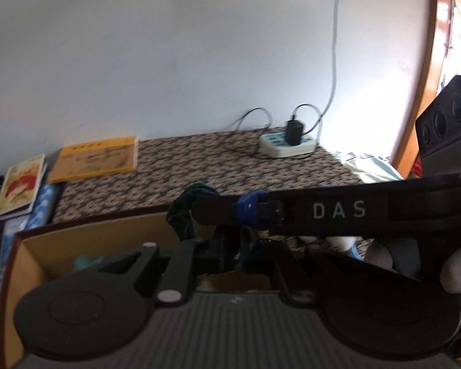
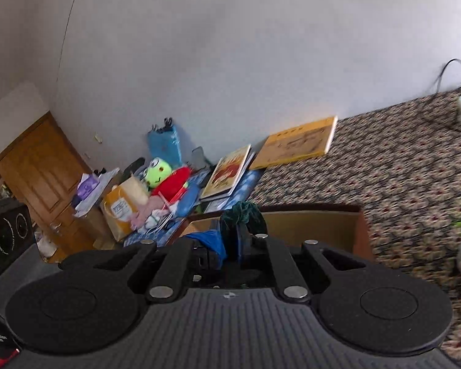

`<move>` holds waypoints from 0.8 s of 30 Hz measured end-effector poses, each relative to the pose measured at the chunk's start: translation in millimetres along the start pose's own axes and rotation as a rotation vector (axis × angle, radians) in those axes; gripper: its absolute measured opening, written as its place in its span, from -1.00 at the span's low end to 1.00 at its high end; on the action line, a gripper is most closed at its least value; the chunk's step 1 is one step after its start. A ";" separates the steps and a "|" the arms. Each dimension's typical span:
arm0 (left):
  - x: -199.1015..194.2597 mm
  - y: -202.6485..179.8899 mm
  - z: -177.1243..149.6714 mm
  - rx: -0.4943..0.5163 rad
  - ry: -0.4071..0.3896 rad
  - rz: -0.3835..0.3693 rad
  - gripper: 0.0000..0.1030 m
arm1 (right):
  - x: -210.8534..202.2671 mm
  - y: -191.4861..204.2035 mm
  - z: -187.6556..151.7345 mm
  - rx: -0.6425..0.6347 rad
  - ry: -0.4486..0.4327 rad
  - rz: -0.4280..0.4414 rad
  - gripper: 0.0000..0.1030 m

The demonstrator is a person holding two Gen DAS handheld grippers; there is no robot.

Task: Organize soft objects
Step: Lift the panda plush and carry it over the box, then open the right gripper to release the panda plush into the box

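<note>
The dark green cloth was held at centre frame in the closed jaws of the right gripper, above the cardboard box. The left gripper was likewise shut; whether anything was held could not be told.

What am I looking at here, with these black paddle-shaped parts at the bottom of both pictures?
There is no robot. A person holds a two-finger gripping tool in each hand, and each tool carries a wide-angle camera looking along its fingers. One picture comes from the left gripper, which is closed; I cannot tell whether it holds anything. The other comes from the right gripper, closed on a dark green cloth above a cardboard box with a blue cloth inside. The patterned cover carries an orange book and a power strip. A green plush frog sits in the pile beyond.
</note>
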State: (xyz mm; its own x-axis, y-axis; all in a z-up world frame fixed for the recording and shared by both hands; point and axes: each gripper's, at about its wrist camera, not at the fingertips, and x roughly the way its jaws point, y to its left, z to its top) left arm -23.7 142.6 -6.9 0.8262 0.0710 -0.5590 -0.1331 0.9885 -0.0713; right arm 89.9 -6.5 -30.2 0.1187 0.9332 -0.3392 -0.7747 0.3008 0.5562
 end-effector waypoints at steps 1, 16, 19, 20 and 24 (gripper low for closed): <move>0.4 7.0 -2.5 -0.006 0.009 0.006 -0.91 | 5.2 3.4 -2.5 -0.007 0.005 0.000 -1.00; 25.3 57.0 -38.7 -0.054 0.176 0.054 -0.09 | 49.3 12.7 -37.3 0.044 0.136 -0.138 -0.93; 24.8 56.3 -36.8 -0.058 0.176 0.051 -0.09 | 42.2 8.9 -39.3 0.057 0.133 -0.153 -0.92; 24.3 55.3 -35.4 -0.060 0.173 0.048 -0.09 | 38.2 7.6 -39.7 0.058 0.127 -0.163 -0.91; 20.5 44.9 -28.4 -0.057 0.157 0.020 -0.06 | 25.4 0.3 -39.3 0.078 0.097 -0.184 -0.90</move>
State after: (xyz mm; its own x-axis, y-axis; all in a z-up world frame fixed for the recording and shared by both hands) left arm -28.3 184.6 -45.0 0.7280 0.0649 -0.6825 -0.1834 0.9777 -0.1027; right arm 68.2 9.5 -68.5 0.1902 0.8388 -0.5101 -0.6946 0.4822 0.5339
